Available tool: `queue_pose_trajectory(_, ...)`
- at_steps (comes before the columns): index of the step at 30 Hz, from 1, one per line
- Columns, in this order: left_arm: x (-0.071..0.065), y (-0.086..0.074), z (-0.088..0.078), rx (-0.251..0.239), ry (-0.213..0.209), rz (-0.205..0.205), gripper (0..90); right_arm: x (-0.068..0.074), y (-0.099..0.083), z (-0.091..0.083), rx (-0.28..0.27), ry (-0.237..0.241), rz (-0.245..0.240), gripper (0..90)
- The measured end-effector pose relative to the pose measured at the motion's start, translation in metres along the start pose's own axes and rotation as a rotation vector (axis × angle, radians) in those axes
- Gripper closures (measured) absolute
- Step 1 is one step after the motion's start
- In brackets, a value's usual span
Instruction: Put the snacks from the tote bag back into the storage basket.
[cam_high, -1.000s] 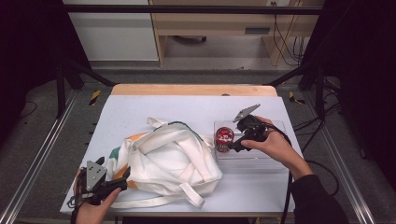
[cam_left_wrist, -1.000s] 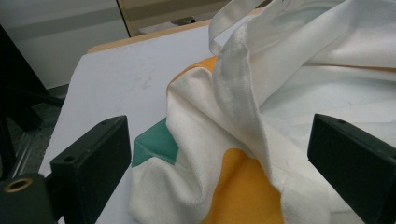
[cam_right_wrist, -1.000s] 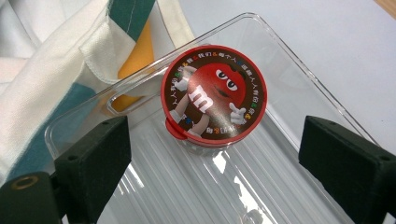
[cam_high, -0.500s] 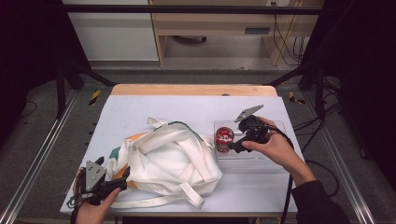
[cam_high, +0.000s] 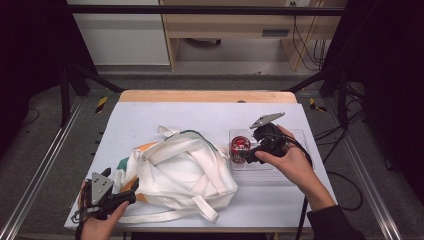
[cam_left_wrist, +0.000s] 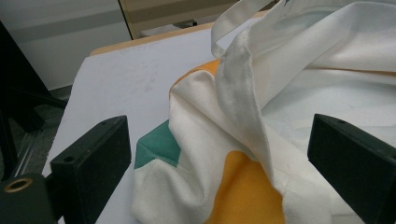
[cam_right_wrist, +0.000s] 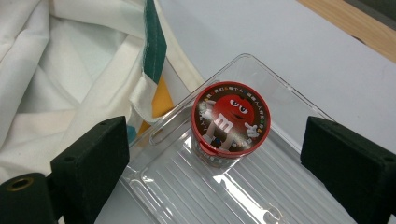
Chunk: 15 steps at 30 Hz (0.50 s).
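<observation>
A crumpled white cloth bag (cam_high: 175, 172) with orange and green patches lies on the table's left half. My left gripper (cam_high: 131, 187) sits at its near left corner, open, the bag's folded edge (cam_left_wrist: 243, 126) lying between its jaws. A small tub with a red cartoon lid (cam_high: 240, 145) stands in a clear plastic tray (cam_high: 280, 170) to the right of the bag. My right gripper (cam_high: 247, 155) hovers over the tray, open, its jaws wide on either side of the tub (cam_right_wrist: 231, 121), not touching it.
The bag's rim with a green stripe (cam_right_wrist: 154, 42) overlaps the tray's corner (cam_right_wrist: 161, 135). White straps (cam_high: 202, 205) trail toward the front edge. The table top (cam_high: 150, 117) is pale; a wooden strip (cam_high: 205, 96) runs along its far edge.
The right gripper has shifted slightly right and nearer over the tray. The left gripper and bag have stayed put.
</observation>
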<state>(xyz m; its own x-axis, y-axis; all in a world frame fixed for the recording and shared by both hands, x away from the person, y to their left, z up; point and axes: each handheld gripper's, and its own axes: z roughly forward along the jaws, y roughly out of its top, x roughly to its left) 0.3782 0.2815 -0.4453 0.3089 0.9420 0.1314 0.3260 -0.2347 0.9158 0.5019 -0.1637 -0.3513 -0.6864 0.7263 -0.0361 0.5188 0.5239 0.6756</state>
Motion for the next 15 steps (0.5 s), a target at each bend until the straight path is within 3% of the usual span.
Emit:
queue_pose_trajectory(4, 0.000, 0.000, 0.000, -0.001, 0.001, 0.001, 6.1, 0.008, 0.002, -0.007, -0.026, -0.034, 0.071, 9.2)
queue_pose_trajectory(6, 0.000, 0.000, 0.000, 0.000, 0.006, 0.000, 6.1, 0.014, 0.003, -0.009, -0.034, -0.059, 0.082, 9.4)
queue_pose_trajectory(11, 0.003, 0.000, -0.001, -0.003, 0.010, -0.011, 6.2, 0.027, 0.005, -0.019, -0.128, -0.113, 0.157, 10.8)
queue_pose_trajectory(15, 0.004, 0.000, -0.002, -0.012, 0.010, -0.019, 6.2, 0.034, 0.001, -0.019, -0.160, -0.105, 0.210, 10.8)
